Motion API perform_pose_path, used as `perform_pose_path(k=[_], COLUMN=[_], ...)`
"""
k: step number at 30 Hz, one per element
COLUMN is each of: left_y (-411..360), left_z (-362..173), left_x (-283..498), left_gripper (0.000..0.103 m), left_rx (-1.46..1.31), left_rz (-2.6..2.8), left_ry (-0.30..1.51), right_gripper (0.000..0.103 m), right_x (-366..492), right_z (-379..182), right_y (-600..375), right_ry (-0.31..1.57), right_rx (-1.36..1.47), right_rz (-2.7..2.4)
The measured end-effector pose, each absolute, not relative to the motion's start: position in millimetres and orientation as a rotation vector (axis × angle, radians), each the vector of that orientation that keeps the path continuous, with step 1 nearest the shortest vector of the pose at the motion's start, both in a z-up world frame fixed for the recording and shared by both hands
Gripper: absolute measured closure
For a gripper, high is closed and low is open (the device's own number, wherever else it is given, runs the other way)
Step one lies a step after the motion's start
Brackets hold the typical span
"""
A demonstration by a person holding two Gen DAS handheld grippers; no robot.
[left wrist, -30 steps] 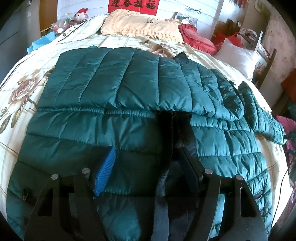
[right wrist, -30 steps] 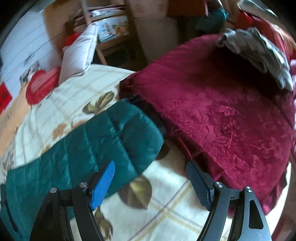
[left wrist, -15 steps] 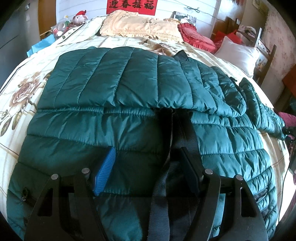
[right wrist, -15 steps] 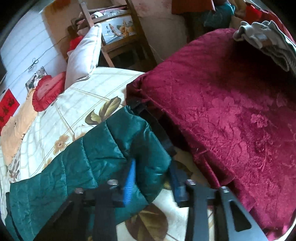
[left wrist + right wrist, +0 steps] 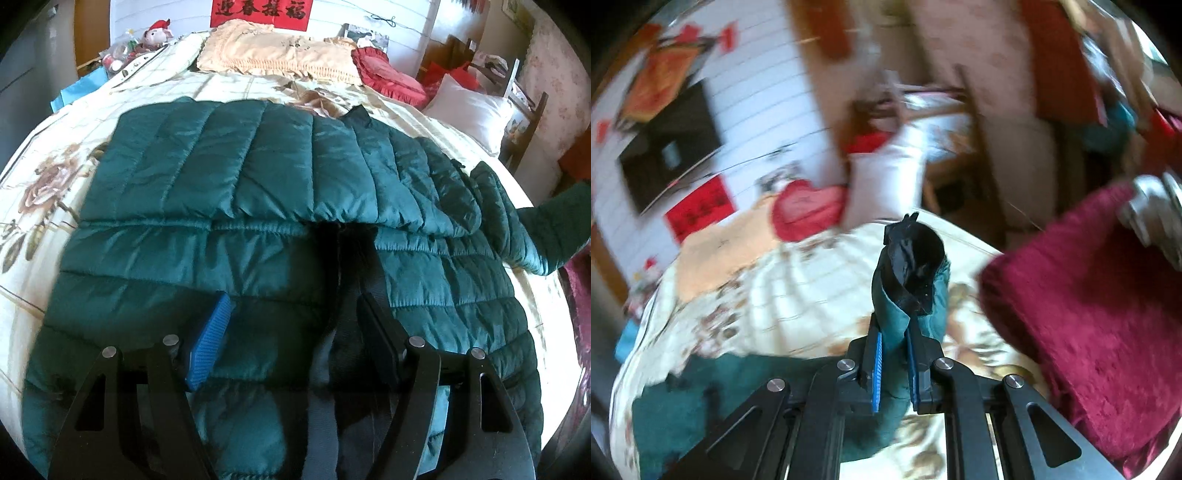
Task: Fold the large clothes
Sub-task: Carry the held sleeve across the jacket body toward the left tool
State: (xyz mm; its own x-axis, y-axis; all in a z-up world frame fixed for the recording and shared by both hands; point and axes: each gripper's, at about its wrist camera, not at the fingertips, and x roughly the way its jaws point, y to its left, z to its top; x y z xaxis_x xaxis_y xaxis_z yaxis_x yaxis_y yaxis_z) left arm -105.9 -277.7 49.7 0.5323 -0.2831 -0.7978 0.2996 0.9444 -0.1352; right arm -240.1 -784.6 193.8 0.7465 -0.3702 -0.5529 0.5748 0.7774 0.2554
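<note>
Right wrist view: the sleeve cuff (image 5: pixel 908 280) is pinched in the right claw (image 5: pixel 895 373), lifted off the bed (image 5: pixel 798 295). Left claw (image 5: pixel 295 339) is held wide over the jacket (image 5: pixel 229 206) mid-bed. Folding inward is called for next.

1. A dark green quilted jacket (image 5: pixel 229 206) lies spread across a floral bedsheet (image 5: pixel 33 184), one side folded over its middle.
2. The left gripper (image 5: pixel 293 325) hovers over the jacket's lower part, jaws wide apart, nothing between them.
3. One sleeve (image 5: pixel 546 229) rises off the bed at the right edge.
4. A beige pillow (image 5: pixel 280 55), red cushion (image 5: pixel 388 74) and white pillow (image 5: pixel 472 110) sit beyond.
</note>
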Motion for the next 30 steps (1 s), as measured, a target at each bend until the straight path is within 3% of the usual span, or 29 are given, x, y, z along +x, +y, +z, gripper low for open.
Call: perform_pose_path(k=[15,30], left_y=[-252,-218], left_z=[66,55], left_x=[-110,-97], left_gripper=[0.032,0.032], left_rx=[0.074,0.024], left_rz=[-0.291,-0.249], left_ry=[0.908,0.934], right_gripper=[0.092,0.092], right_x=[-138,-51], right_z=[189,138], right_y=[-602,-468], right_ry=[0.652,0.811], right_rx=[0.293,0.275], right_rz=[-0.125,0.118])
